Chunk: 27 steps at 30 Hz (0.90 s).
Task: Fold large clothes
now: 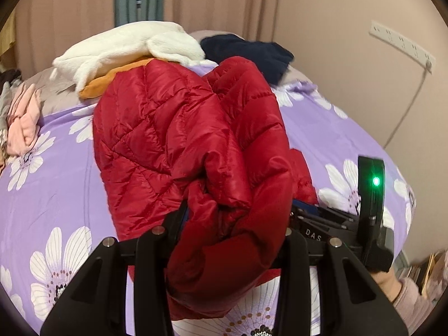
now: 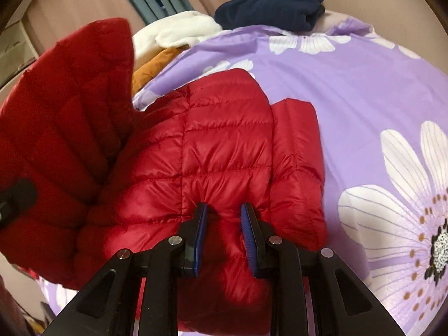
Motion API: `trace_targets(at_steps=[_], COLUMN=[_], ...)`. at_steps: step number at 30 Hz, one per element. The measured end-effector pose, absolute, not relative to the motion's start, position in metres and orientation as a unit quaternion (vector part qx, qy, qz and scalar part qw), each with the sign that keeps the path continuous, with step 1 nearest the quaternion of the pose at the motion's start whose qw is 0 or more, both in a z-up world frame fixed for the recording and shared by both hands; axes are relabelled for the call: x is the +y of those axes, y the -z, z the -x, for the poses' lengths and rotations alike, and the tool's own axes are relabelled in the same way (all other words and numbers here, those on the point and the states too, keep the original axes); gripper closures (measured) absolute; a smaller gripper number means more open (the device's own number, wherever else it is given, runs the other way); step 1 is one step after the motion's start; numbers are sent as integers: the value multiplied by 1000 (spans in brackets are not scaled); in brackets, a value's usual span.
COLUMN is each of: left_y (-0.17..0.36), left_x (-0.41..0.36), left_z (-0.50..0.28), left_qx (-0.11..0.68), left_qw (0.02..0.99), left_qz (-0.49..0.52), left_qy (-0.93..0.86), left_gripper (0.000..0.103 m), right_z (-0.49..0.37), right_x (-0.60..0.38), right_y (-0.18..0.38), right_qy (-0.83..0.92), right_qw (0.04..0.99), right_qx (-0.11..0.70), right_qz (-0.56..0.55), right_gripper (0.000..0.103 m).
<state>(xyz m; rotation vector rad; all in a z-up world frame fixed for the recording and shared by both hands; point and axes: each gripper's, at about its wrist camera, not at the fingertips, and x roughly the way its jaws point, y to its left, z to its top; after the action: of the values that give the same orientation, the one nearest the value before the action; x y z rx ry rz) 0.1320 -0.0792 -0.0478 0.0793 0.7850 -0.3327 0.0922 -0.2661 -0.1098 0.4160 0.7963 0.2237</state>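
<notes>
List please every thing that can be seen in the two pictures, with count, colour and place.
jacket: one, red, quilted, mid-bed, partly lifted.
bedcover: one, purple with white flowers, over the bed.
white garment: one, far end of bed, on the orange one.
orange garment: one, under the white one.
navy garment: one, far right of bed.
pink garment: one, left edge of bed.
curtains: beige with a teal strip, behind the bed.
power strip: one, white, right wall.
left hand-held gripper: black, closed on a jacket bunch.
right hand-held gripper: black, blue pads, pinching the jacket.
sleeve: one, pale pink, lower right.
</notes>
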Motion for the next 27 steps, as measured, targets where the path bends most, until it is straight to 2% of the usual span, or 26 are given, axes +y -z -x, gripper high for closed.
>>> trace_targets(at_steps=[8,10,12,14,16,18,23,27], left_y=[82,81,82,83,85,85,88,89], left_x=[-100,-100,-100,-101,-103,-105,-108,-109], left_z=[-144,-144,-144,-144,-145,-145,-144,-142], left_qx=[423,422,423,425,426,427,427,427], left_qw=[880,879,876,875,873,873,871,871], left_qz=[-78,-81,-83,-85,-87,-89,-99,-101], left_qy=[200,208,216,217,218,220,223,223], left_gripper=[57,55,52,51,50,48,46,44], right_z=[-108,-103,-97,-93,-92,-97,-134,-152], right_x=[-287,-301,-313,-325,-332,-333,-310,-281], right_y=[115,112,106,98,92,88,80,65], right_qy=[-139,-147,-150,-165,-194,-232,-307,-315], right_qw=[873,865,862,856,842,823,773,784], right_qx=[393,383,362,334,315,309,355,380], right_qz=[-251,-289,-322,-359,-391,-417,-428,-375], right_gripper=[73,66,53,45,42,32,31,31])
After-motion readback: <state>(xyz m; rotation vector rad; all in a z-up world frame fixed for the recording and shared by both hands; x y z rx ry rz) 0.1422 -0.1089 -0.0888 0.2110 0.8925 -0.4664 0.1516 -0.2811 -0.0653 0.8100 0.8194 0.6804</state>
